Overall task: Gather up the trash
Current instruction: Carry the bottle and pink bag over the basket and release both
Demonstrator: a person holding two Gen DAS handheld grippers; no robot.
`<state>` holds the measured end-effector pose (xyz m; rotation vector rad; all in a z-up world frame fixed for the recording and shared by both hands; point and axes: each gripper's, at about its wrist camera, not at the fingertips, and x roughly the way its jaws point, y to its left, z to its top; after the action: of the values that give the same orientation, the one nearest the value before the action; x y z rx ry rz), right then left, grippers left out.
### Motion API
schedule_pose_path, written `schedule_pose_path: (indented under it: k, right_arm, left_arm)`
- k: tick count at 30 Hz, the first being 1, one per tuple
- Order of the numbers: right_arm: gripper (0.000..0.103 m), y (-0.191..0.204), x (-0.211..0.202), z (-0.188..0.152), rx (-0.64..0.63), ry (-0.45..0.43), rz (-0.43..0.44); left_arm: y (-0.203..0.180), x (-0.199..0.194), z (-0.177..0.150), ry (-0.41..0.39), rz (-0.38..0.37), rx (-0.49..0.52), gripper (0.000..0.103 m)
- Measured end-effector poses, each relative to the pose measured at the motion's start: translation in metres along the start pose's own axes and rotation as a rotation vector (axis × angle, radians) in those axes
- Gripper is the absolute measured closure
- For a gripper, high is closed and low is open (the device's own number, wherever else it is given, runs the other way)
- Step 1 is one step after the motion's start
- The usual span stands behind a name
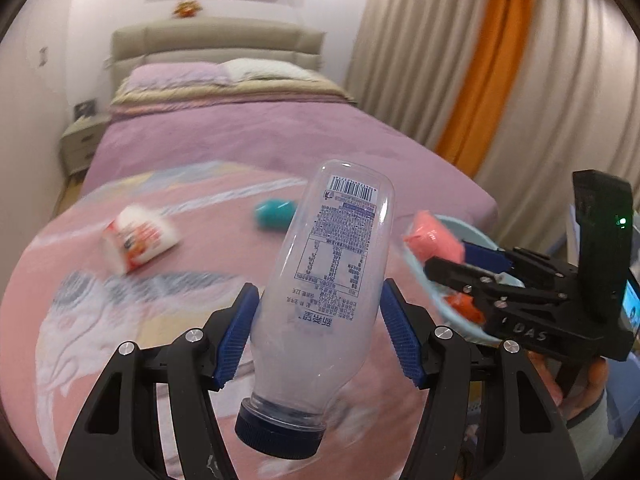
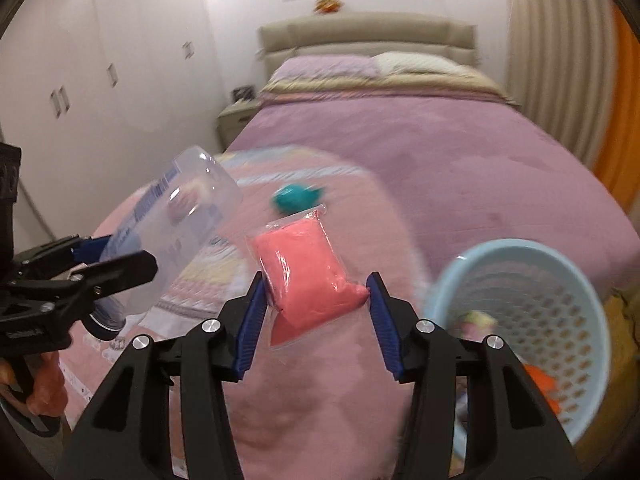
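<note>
My left gripper (image 1: 316,316) is shut on a clear plastic bottle (image 1: 324,280) with a dark blue cap, held above the bed, cap toward the camera. The bottle also shows in the right wrist view (image 2: 180,220). My right gripper (image 2: 316,308) is shut on a pink plastic packet (image 2: 308,272), just left of a light blue mesh basket (image 2: 532,276). In the left wrist view the right gripper (image 1: 444,256) holds the packet (image 1: 434,236) at the basket's rim (image 1: 464,312). A white and red wrapper (image 1: 138,238) and a teal object (image 1: 276,212) lie on the bedspread.
The bed (image 2: 420,148) with a purple cover and pink blanket (image 1: 120,320) fills both views. The basket holds orange trash (image 2: 544,388) and other pieces. A nightstand (image 1: 80,140) stands left of the bed, wardrobes (image 2: 80,80) at left, curtains (image 1: 480,60) at right.
</note>
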<state>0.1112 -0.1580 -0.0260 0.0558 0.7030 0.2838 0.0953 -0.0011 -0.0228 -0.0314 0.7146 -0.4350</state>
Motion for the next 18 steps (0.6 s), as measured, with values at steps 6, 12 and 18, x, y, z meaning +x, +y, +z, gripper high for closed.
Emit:
schedule_pose_path:
  k: [6,12,18]
  right_arm:
    - [0.056,-0.065,-0.043,-0.004,0.136,-0.059,-0.126]
    - [0.056,-0.124,-0.064,-0.015,0.268,-0.063,-0.217]
    - [0.056,-0.162,-0.068,-0.025,0.345,-0.041,-0.284]
  left_arm:
    - [-0.061,0.030,0.026,-0.001,-0.103,0.066,0.042]
    - [-0.113,0.075,0.042,0.047,-0.175,0.121,0.042]
    - [-0.146,0.102,0.050,0.068,-0.211,0.158,0.042]
